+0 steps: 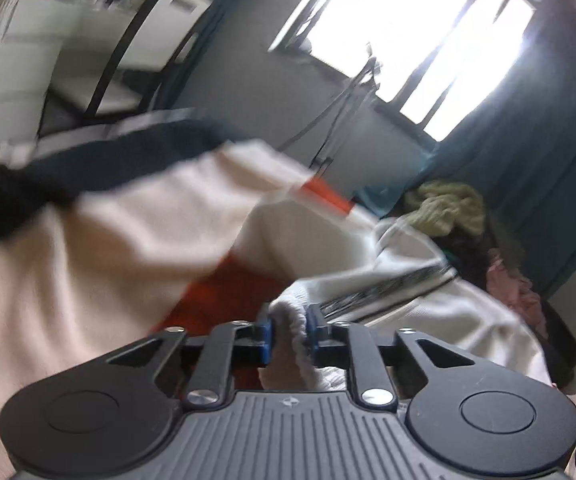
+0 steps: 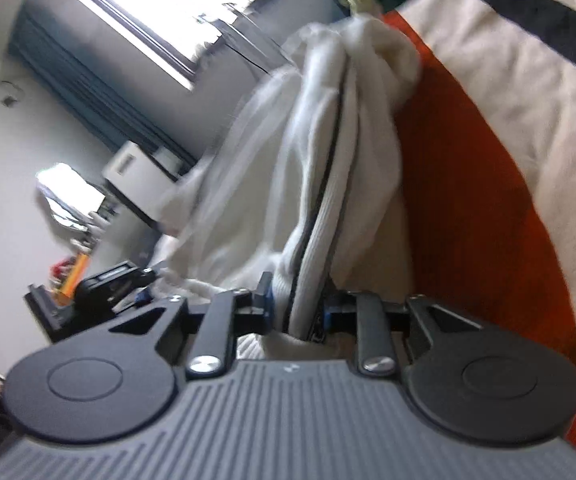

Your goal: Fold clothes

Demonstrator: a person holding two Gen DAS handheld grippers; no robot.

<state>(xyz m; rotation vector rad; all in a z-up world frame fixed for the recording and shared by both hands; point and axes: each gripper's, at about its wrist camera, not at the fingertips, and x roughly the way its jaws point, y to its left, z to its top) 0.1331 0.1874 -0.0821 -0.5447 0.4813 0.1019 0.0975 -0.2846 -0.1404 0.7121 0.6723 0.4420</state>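
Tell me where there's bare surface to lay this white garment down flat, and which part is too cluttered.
Both grippers, left and right, are shut on the white garment. The freest room is the cream and orange bedcover, between the garment and its dark stripe. It is crowded by the blue curtain, where the clothes pile sits.

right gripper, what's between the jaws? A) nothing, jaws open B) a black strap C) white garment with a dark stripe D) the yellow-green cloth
C: in the right wrist view the right gripper has its blue pads closed on a fold of the white garment, whose dark stripe runs down into the jaws.
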